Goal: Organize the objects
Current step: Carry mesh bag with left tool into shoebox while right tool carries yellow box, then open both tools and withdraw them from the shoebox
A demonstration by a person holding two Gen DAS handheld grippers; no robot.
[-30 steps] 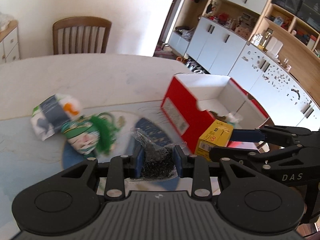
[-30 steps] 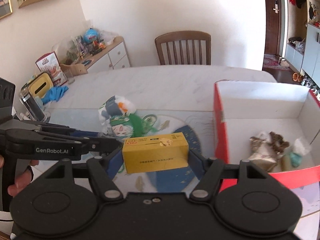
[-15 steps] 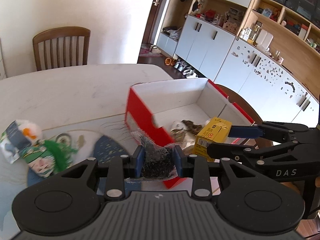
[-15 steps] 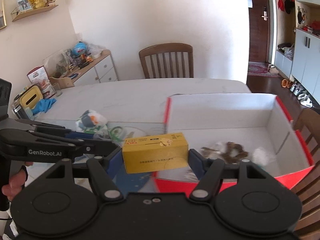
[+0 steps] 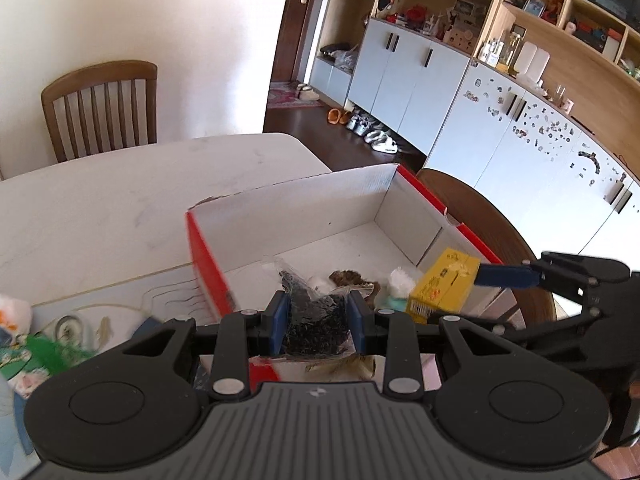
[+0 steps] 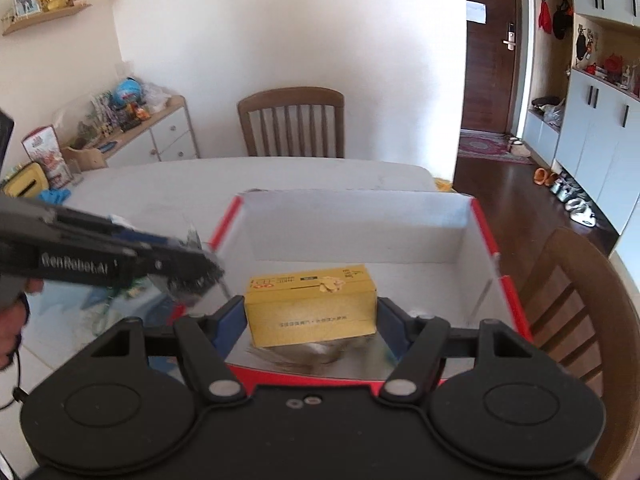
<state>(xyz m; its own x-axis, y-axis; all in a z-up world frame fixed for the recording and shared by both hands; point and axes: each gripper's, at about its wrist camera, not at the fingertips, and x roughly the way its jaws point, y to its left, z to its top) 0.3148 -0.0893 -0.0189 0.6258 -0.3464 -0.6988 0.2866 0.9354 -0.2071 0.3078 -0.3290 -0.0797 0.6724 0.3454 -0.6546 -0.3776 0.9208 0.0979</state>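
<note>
My left gripper (image 5: 316, 322) is shut on a clear bag of dark dried bits (image 5: 314, 312) and holds it over the near left corner of the open red box (image 5: 208, 256). It also shows in the right wrist view (image 6: 192, 276). My right gripper (image 6: 310, 314) is shut on a yellow carton (image 6: 312, 304) and holds it above the box (image 6: 486, 236) interior; the carton also shows in the left wrist view (image 5: 444, 286). Inside the box lie brown dried pieces (image 5: 352, 280) and a white and teal item (image 5: 398, 284).
The box sits on a white marble table (image 5: 100, 208). Green and white packets (image 5: 24, 356) lie on a blue patterned mat at the left. Wooden chairs stand at the far side (image 6: 292, 124) and at the right of the box (image 6: 568, 296).
Both grippers have moved right and forward with their loads, from beside the box to over its interior. The packets on the mat have slid out to the left edge of view.
</note>
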